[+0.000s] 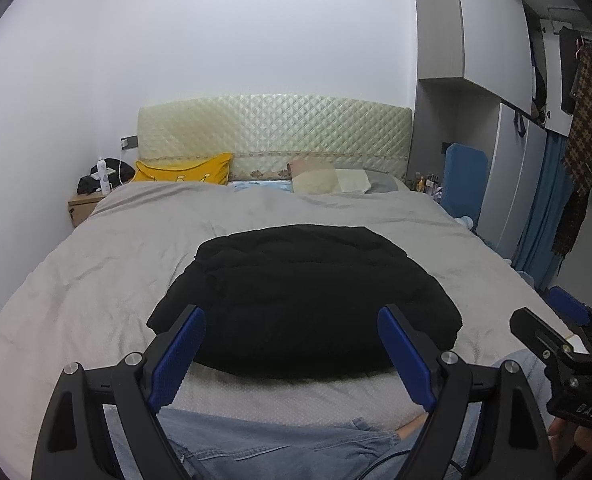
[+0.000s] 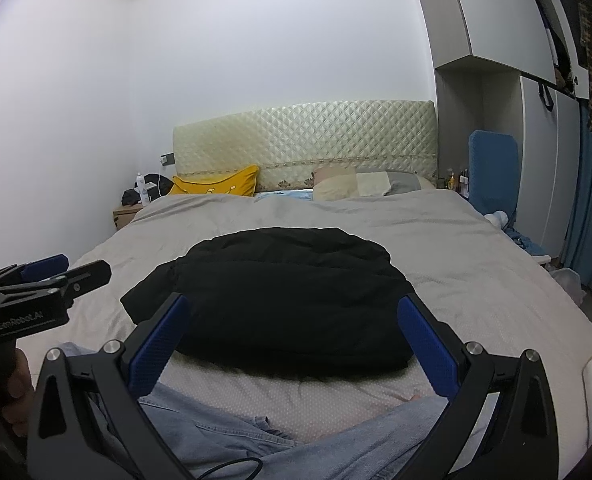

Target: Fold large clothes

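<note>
A black padded garment [image 1: 308,296] lies folded into a thick bundle on the grey bed cover [image 1: 95,280]; it also shows in the right wrist view [image 2: 283,300]. My left gripper [image 1: 291,316] is open and empty, held above the bed's near edge, just short of the garment. My right gripper [image 2: 291,304] is open and empty, at the same height beside it. Each gripper shows at the edge of the other's view: the right one [image 1: 552,320], the left one [image 2: 55,272].
The person's legs in blue jeans [image 1: 275,440] rest at the near edge of the bed. A yellow pillow [image 1: 183,168] and pale pillows [image 1: 336,180] lie by the quilted headboard [image 1: 275,128]. A nightstand [image 1: 83,202] stands far left. Wardrobes [image 1: 496,120] and hanging clothes stand right.
</note>
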A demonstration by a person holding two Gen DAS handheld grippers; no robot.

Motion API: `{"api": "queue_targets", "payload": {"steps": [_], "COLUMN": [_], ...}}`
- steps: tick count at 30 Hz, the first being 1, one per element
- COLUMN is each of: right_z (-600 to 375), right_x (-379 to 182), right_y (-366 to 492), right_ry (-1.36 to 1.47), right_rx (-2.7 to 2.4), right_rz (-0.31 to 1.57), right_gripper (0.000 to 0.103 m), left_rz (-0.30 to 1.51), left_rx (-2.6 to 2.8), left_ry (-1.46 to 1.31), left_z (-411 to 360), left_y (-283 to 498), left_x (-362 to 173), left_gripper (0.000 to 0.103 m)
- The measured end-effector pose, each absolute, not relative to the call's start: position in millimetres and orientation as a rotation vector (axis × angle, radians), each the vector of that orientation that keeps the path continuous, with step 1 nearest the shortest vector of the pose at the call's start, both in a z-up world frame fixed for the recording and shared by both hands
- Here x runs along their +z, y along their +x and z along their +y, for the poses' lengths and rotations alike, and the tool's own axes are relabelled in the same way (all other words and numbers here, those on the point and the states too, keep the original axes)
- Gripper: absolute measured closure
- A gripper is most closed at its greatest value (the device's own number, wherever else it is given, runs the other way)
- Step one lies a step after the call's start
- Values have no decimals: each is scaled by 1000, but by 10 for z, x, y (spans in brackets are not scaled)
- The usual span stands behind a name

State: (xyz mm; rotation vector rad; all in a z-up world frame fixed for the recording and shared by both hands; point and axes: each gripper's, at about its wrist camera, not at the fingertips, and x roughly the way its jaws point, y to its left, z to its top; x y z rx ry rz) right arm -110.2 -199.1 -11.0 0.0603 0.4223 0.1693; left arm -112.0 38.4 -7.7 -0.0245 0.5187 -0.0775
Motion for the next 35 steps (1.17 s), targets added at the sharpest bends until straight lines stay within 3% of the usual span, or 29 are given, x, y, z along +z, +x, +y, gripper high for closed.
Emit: {"api": "queue_targets", "payload": {"steps": [35], "right_z": [-2034], "right_x": [-63], "right_y": [-1136], "right_ry": [65], "right_rx": [164], "right_rz": [414], "right_gripper": [0], "left_rz": [525], "left_rx": [-91], "left_ry": [-37], "left_z": [432], "left_y": [-1118], "left_x": [-60], "left_gripper": [15]}}
